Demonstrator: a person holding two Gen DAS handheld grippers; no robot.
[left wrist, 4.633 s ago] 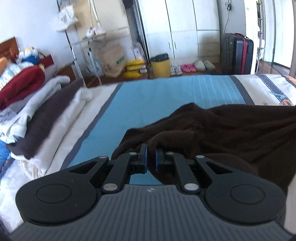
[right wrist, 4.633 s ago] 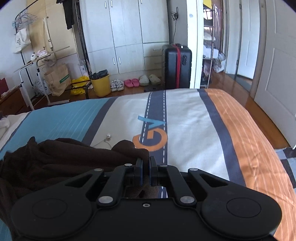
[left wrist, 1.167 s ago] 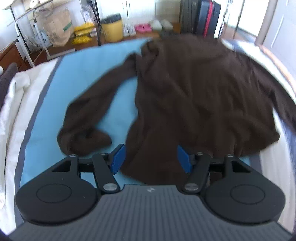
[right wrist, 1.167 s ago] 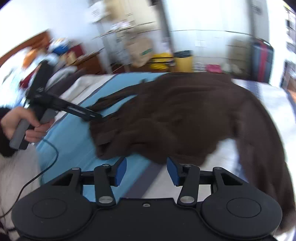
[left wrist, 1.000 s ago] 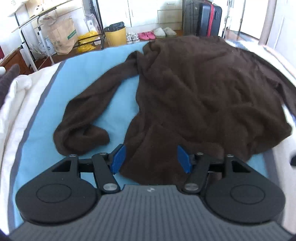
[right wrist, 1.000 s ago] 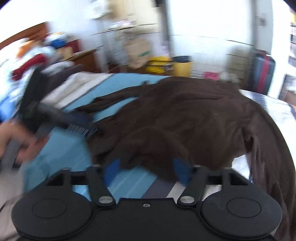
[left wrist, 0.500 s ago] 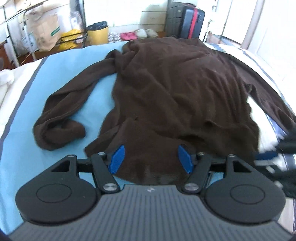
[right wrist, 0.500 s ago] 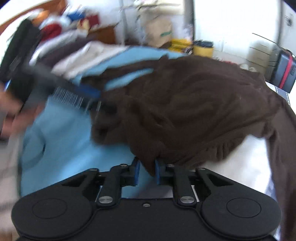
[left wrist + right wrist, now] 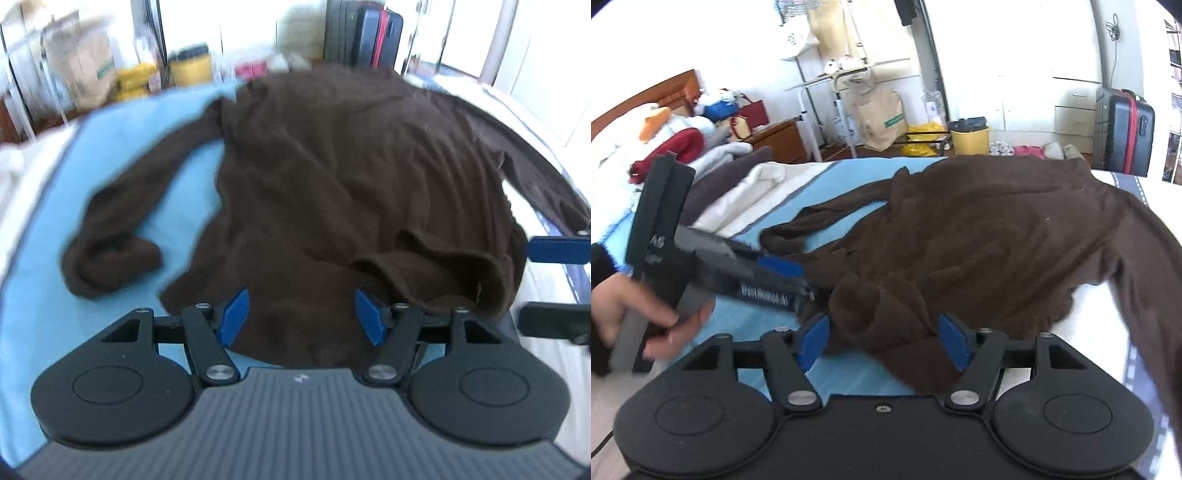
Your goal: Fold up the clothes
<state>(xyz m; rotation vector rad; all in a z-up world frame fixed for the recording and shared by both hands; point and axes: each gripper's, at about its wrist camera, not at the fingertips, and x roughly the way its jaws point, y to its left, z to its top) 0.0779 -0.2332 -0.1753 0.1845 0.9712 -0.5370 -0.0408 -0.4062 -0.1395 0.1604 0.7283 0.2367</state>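
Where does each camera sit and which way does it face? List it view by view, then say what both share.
Left wrist: rides the left tool, looking forward over the hem of the brown sweater on the bed toward the suitcase; its open blue fingers show, and the right tool pokes in at the right edge.
Right wrist: rides the right tool, looking across the sweater's bunched corner toward the clothes pile; its open fingers, the left tool and the left hand show.
Shared: sweater, bed, suitcase, yellow bin.

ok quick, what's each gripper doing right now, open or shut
Left gripper: open, holding nothing, brown sweater hem between its fingers.
Right gripper: open, holding nothing, bunched hem between its fingers.
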